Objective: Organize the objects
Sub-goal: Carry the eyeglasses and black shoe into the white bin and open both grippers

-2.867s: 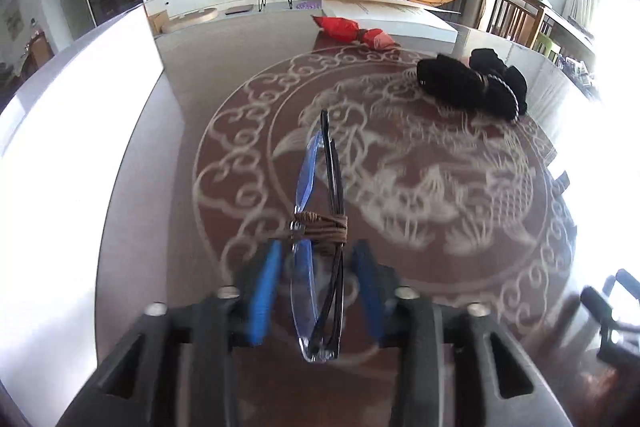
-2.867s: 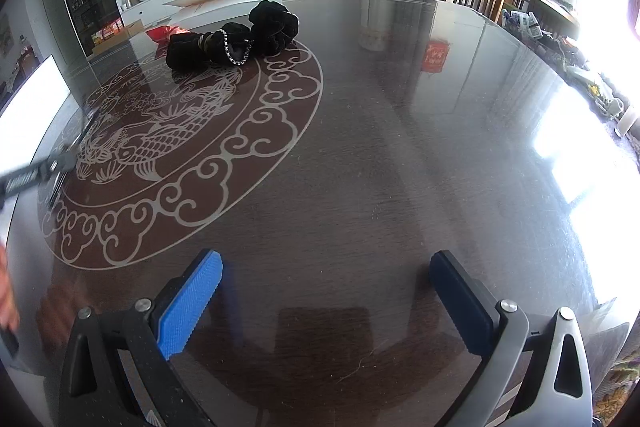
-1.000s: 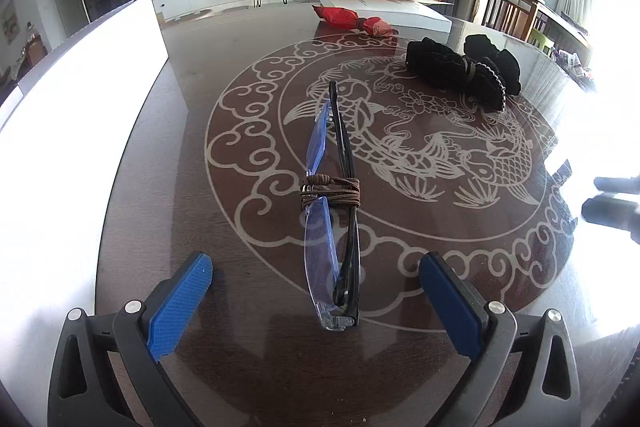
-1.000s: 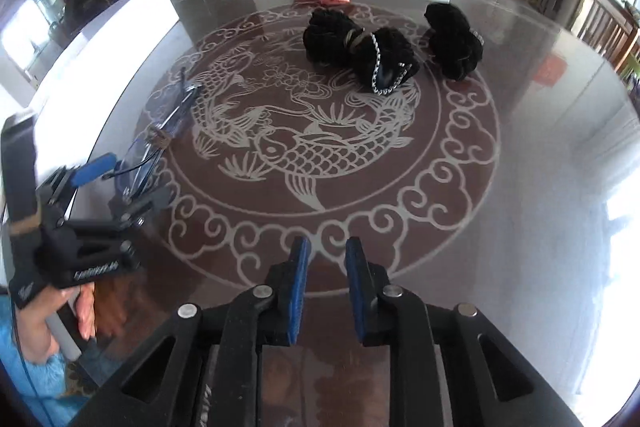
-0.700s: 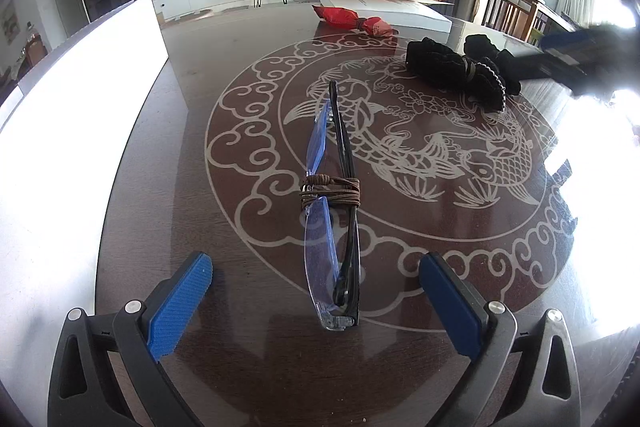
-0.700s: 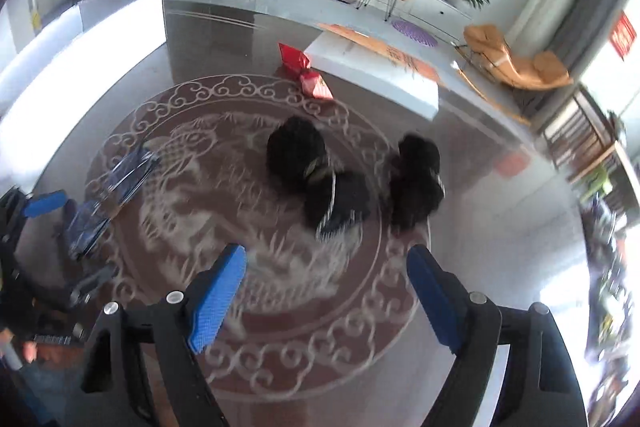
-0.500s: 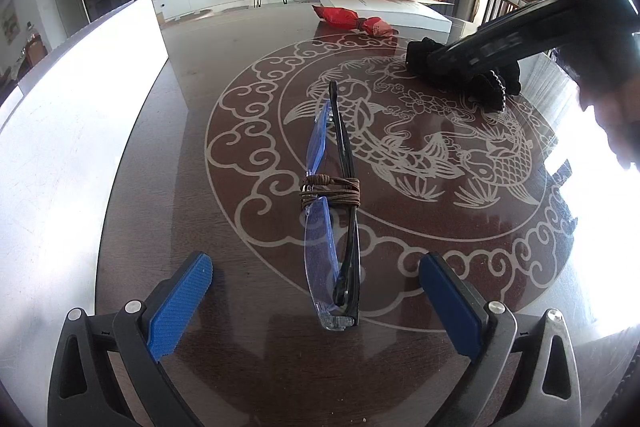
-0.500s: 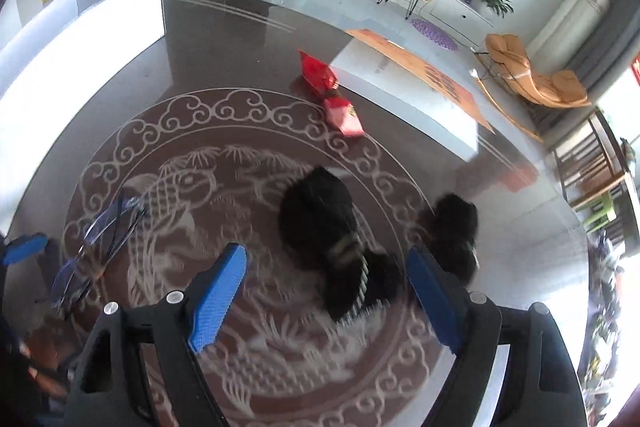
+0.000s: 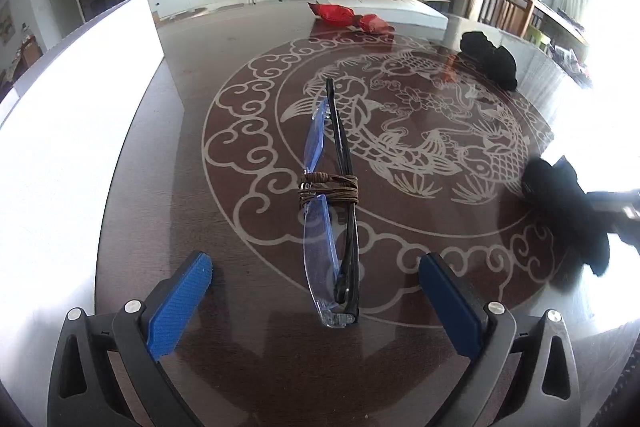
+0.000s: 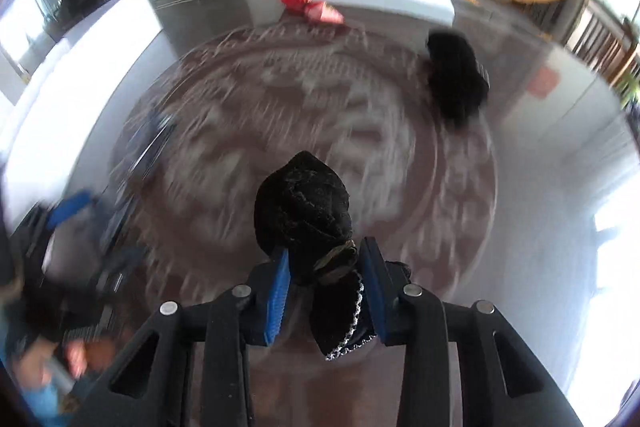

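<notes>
Folded glasses (image 9: 330, 203) with blue lenses, bound by brown cord, lie on the dark round table (image 9: 224, 59) between the wide-open fingers of my left gripper (image 9: 316, 283). My right gripper (image 10: 326, 269) is shut on a black velvet bow (image 10: 306, 211) with a chain trim and holds it above the table. That bow also shows at the right of the left wrist view (image 9: 568, 203). A second black bow (image 10: 456, 79) lies at the far right of the table, also in the left wrist view (image 9: 488, 59).
Red packets (image 9: 348, 17) lie at the table's far edge, in front of a white box (image 9: 384, 7). A white board (image 9: 72, 115) stands along the table's left side. Chairs (image 9: 504, 7) stand to the right.
My right gripper dropped onto the nearer black bow, shut on it and carried it away from the other bow, towards the glasses. My left gripper has not moved since opening and releasing the glasses.
</notes>
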`<state>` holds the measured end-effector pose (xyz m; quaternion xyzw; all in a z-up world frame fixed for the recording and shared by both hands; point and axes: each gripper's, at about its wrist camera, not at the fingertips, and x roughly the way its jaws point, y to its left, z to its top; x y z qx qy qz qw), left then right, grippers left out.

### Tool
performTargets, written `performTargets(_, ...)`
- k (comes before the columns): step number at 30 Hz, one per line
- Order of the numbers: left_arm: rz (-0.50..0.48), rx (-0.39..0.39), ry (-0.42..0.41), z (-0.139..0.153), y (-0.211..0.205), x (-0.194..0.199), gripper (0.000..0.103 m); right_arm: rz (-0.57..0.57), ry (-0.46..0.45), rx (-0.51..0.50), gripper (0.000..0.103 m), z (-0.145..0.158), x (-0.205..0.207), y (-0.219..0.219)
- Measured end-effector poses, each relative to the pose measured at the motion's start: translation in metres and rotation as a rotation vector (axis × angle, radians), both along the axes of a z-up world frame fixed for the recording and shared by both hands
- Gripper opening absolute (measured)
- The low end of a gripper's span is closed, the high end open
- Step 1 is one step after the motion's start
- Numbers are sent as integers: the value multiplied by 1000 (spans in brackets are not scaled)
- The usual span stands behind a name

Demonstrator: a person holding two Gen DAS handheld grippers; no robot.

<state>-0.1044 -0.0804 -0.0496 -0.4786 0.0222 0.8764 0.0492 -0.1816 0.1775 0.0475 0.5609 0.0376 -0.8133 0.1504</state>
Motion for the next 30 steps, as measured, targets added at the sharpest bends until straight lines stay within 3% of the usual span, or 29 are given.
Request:
performTargets(2, -15, 49, -40, 5, -6, -4, 103, -11, -32, -37, 46, 2, 24, 10)
performTargets(4, 17, 140, -30, 13, -17, -4, 103, -13, -33, -32, 74, 3, 39, 14)
performTargets(6, 20, 144, -24, 19, -20, -7, 103, 7, 3, 33, 82, 6, 46, 14)
performTargets(12, -89, 17, -60, 17, 2, -21, 103, 68, -10, 129, 82, 1, 45, 3)
performTargets(16, -103, -20, -77, 10, 11, -34, 73, 86, -12, 182, 82, -14, 41, -1)
performTargets(17, -103, -22, -54, 10, 12, -35, 62, 83, -4, 197, 82, -17, 42, 0)
performTargets(18, -105, -16, -36, 11, 12, -35, 50, 80, 4, 201, 82, -18, 43, 2)
performTargets(19, -101, -20, -25, 13, 11, -37, 26, 75, 13, 198, 76, -20, 44, 4)
performTargets(20, -97, -2, -33, 14, 9, -38, 26, 69, 18, 184, 63, -20, 46, 7)
performTargets(21, -89, 29, -30, 15, 5, -36, 26, 59, 15, 163, 35, -20, 48, 10)
performTargets(25, -66, 114, 10, 27, -10, -15, 26, 7, 37, 104, 33, -5, 59, 21)
performTargets(30, -47, 257, 88, 69, -29, 24, 26, -25, 51, -6, 33, 24, 72, 22)
